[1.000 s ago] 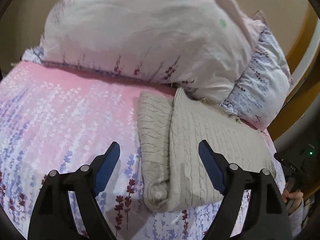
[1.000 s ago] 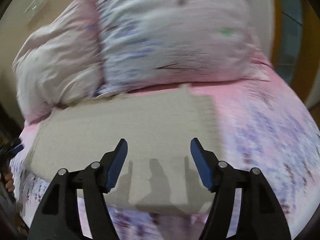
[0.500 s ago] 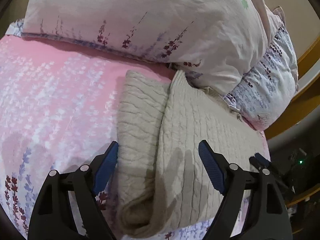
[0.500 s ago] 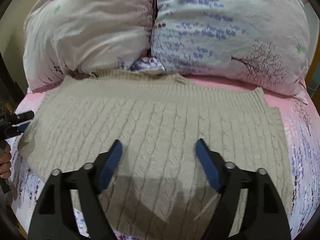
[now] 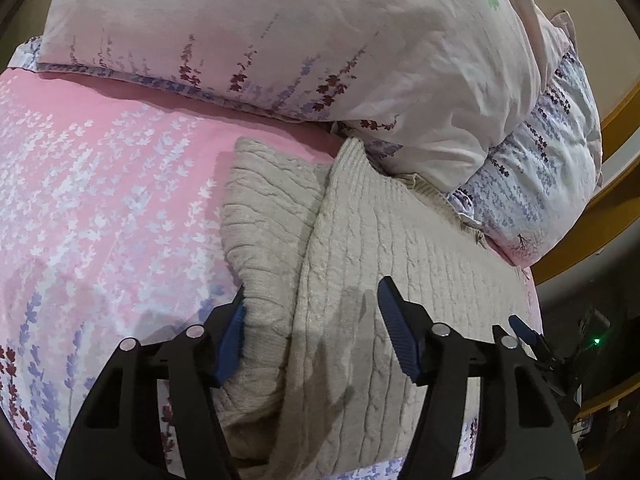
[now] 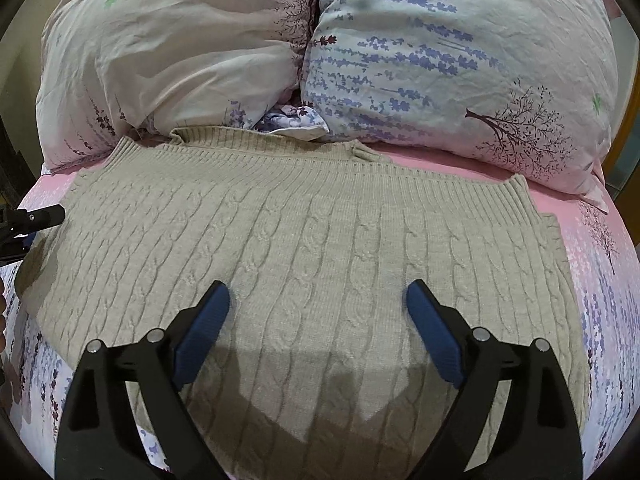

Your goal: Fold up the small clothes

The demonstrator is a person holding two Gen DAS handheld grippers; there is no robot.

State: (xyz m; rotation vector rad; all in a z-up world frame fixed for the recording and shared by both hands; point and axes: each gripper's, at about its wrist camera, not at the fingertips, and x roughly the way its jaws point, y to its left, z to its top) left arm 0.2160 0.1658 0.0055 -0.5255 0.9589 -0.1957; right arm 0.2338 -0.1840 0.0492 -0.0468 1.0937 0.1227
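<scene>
A beige cable-knit sweater lies flat on the bed with its ribbed hem toward the pillows. In the left wrist view the sweater has a sleeve folded alongside its body. My left gripper is open and low over the sweater's near edge, its left finger at the sleeve fold. My right gripper is open and hovers just above the middle of the sweater. The left gripper's tip shows at the left edge of the right wrist view.
Two floral pillows lie against the sweater's far edge. The pink floral bedsheet spreads to the left of the sweater. A wooden bed frame runs along the right, and a device with a green light sits beyond it.
Both grippers moved closer and lower toward the sweater. The left gripper's fingers now straddle the sleeve fold, and the right gripper has settled over the sweater's middle.
</scene>
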